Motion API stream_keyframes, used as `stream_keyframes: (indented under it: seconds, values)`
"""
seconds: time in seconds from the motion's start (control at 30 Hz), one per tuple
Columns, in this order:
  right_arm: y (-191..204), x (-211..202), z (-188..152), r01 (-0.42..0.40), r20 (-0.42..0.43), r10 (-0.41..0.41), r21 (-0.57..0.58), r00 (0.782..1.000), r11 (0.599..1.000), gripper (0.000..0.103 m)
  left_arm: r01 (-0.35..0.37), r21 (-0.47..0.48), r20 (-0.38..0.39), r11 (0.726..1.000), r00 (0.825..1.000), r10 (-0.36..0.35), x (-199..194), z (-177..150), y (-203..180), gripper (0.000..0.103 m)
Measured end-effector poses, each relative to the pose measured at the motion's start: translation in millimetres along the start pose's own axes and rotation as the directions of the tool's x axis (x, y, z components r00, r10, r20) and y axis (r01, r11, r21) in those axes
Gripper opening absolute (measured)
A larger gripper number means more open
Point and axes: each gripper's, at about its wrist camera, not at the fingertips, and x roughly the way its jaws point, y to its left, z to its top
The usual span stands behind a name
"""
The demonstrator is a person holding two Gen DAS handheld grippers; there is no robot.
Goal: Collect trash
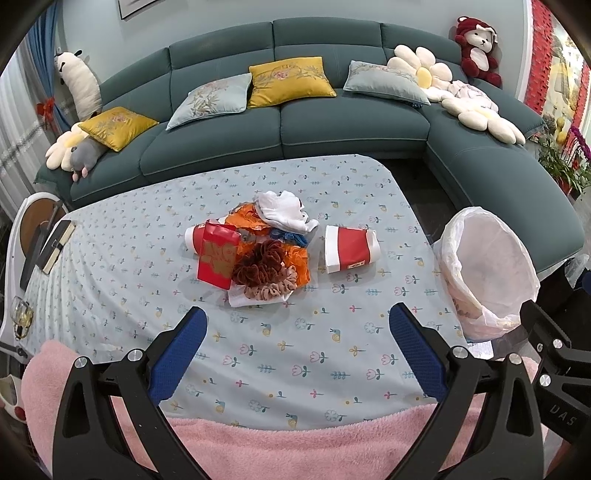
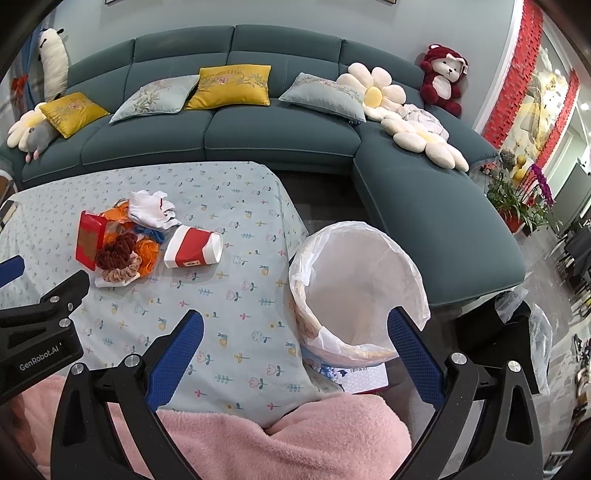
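Left wrist view showed the left gripper spread wide and empty, hovering near the table's near edge, aimed at the litter heaped mid-table: a red-and-white cup, a red packet and white tissue. The right gripper was likewise released and empty beside the lined bin, which stood just off the table's right edge, probably so trash could be dropped straight in.

A teal sectional sofa spans from ten to three o'clock against a pale blue wall, with potted plants on the floor at three o'clock.
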Motion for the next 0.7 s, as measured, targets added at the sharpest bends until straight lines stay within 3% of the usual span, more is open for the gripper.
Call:
stream_keyframes:
  seconds: [0.7]
  values:
    - [9.7, -11.1, -1.6, 0.001, 0.015, -0.001, -0.007, 1.0, 1.0, 0.095, -0.017, 0.0, 0.027, 1.0, 1.0, 0.017, -13.5, -4.7, 8.9, 0.094]
